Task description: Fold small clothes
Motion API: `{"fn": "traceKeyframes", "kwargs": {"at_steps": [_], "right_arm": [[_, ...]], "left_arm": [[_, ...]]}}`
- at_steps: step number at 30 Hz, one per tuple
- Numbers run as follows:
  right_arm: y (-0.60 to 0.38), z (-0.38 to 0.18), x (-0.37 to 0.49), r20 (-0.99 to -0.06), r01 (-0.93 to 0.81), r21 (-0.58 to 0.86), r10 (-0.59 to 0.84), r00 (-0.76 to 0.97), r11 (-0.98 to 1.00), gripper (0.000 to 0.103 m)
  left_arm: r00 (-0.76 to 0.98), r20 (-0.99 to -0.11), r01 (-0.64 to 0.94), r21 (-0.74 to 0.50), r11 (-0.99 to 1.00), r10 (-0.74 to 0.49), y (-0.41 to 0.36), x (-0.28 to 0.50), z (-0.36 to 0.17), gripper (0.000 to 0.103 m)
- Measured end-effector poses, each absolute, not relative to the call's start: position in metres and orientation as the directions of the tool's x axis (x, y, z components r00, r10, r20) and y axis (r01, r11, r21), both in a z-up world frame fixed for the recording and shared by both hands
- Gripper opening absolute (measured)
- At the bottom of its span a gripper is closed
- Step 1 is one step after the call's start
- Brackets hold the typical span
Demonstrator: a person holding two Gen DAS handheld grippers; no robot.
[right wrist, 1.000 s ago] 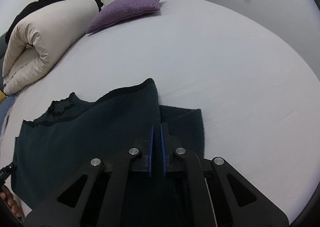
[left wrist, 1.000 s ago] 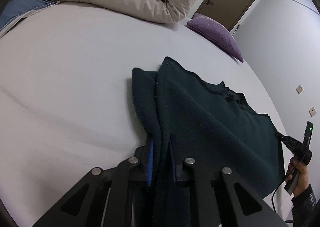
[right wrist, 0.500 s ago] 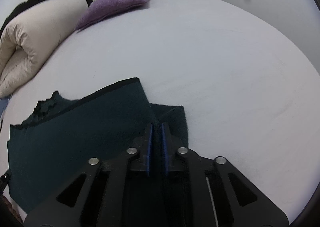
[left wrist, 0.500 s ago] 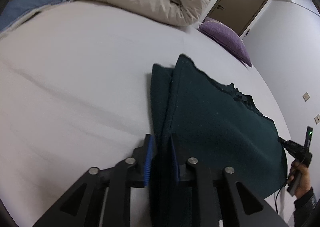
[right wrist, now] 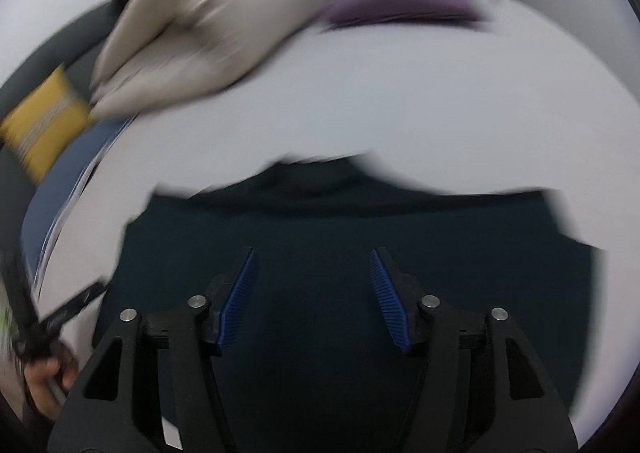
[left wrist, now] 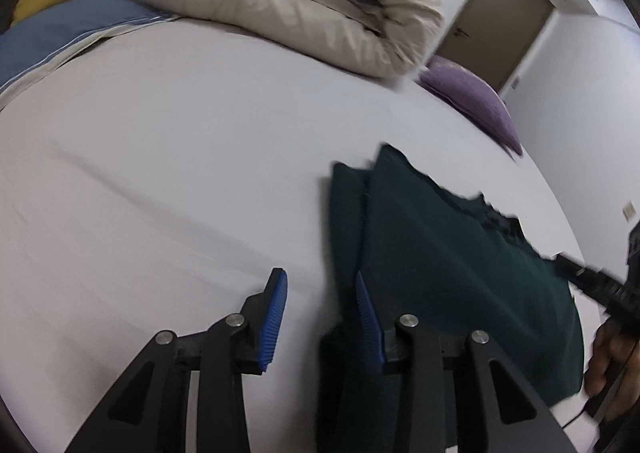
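The dark green garment point(left wrist: 448, 265) lies flat on the bed point(left wrist: 160, 173), at about 1 o'clock from the left gripper point(left wrist: 320, 285) and under the right gripper point(right wrist: 312, 265), whose jaws have just been opening and hold nothing.

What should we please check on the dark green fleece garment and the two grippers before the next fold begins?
1. Left gripper free of cloth: ok; its jaws have just been opening, and the dark green fleece garment lies beside its right pad, not pinched.
2. Right gripper released: ok; jaws have just been opening and stand wide above the garment.
3. Garment flat on the white bed sheet: ok; a folded layer overlaps along its left edge.
4. Edges aligned: cannot tell; the right wrist view is blurred.
5. Folding area away from the beige rolled duvet and purple cushion: ok; both lie apart from it.
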State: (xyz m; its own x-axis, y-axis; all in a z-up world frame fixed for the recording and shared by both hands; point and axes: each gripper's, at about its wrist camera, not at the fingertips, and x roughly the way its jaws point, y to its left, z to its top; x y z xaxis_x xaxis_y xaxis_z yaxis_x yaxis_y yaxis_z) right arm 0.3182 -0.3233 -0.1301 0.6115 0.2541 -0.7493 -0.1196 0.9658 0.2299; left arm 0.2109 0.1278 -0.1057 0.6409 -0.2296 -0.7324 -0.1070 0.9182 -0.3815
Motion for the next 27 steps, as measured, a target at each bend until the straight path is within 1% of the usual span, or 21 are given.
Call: {"fn": "traceKeyframes", "kwargs": {"at_steps": [3,5,7,10,12,14,17,18,19,21,23,24,25,27], "right_arm": [[-0.248,-0.145,0.34,-0.78,-0.238,0.186,0.291,0.555,0.953,0.051],[-0.218,-0.158,0.355,-0.816,-0.237,0.163,0.266,0.514,0.958,0.05],[-0.188,-0.171,0.373,-0.832,-0.222,0.156,0.249,0.496,0.962,0.05],[-0.148,-0.178,0.383,-0.836,-0.243,0.12,0.23,0.497,0.963,0.05],[-0.118,-0.181,0.383,-0.827,-0.284,0.055,0.203,0.525,0.957,0.05],[-0.107,-0.181,0.378,-0.814,-0.298,0.038,0.203,0.545,0.954,0.05],[-0.115,-0.175,0.368,-0.767,-0.309,0.154,0.311,0.561,0.938,0.051],[-0.125,-0.172,0.361,-0.74,-0.342,0.241,0.399,0.54,0.908,0.05],[-0.134,-0.168,0.352,-0.725,-0.356,0.288,0.445,0.525,0.889,0.05],[-0.162,-0.157,0.328,-0.706,-0.311,0.297,0.427,0.565,0.903,0.05],[-0.206,-0.149,0.3,-0.674,-0.227,0.377,0.434,0.598,0.898,0.05],[-0.238,-0.147,0.28,-0.647,-0.176,0.447,0.453,0.613,0.877,0.05],[-0.259,-0.148,0.265,-0.637,-0.139,0.479,0.452,0.625,0.867,0.05],[-0.312,-0.154,0.223,-0.629,-0.051,0.503,0.406,0.664,0.863,0.05]], "left_arm": [[0.643,-0.727,-0.143,-0.423,0.895,-0.241,0.141,0.211,-0.105,0.035],[0.641,-0.728,-0.159,-0.435,0.886,-0.243,0.145,0.212,-0.105,0.033],[0.638,-0.731,-0.176,-0.445,0.878,-0.242,0.15,0.212,-0.105,0.032],[0.639,-0.726,-0.186,-0.465,0.865,-0.253,0.154,0.212,-0.104,0.032],[0.645,-0.721,-0.186,-0.469,0.863,-0.253,0.154,0.211,-0.102,0.032],[0.658,-0.713,-0.19,-0.467,0.864,-0.241,0.153,0.21,-0.1,0.032],[0.68,-0.699,-0.199,-0.467,0.862,-0.222,0.155,0.206,-0.096,0.032],[0.683,-0.692,-0.187,-0.472,0.862,-0.232,0.154,0.205,-0.095,0.032],[0.689,-0.679,-0.16,-0.485,0.86,-0.255,0.152,0.204,-0.093,0.032],[0.688,-0.655,-0.091,-0.504,0.859,-0.312,0.142,0.203,-0.089,0.032],[0.682,-0.632,0.012,-0.494,0.869,-0.368,0.121,0.201,-0.085,0.034],[0.681,-0.631,0.051,-0.467,0.883,-0.373,0.11,0.2,-0.083,0.037],[0.68,-0.641,0.087,-0.412,0.907,-0.357,0.095,0.197,-0.081,0.038],[0.66,-0.673,0.133,-0.332,0.934,-0.333,0.074,0.196,-0.086,0.039]]}}
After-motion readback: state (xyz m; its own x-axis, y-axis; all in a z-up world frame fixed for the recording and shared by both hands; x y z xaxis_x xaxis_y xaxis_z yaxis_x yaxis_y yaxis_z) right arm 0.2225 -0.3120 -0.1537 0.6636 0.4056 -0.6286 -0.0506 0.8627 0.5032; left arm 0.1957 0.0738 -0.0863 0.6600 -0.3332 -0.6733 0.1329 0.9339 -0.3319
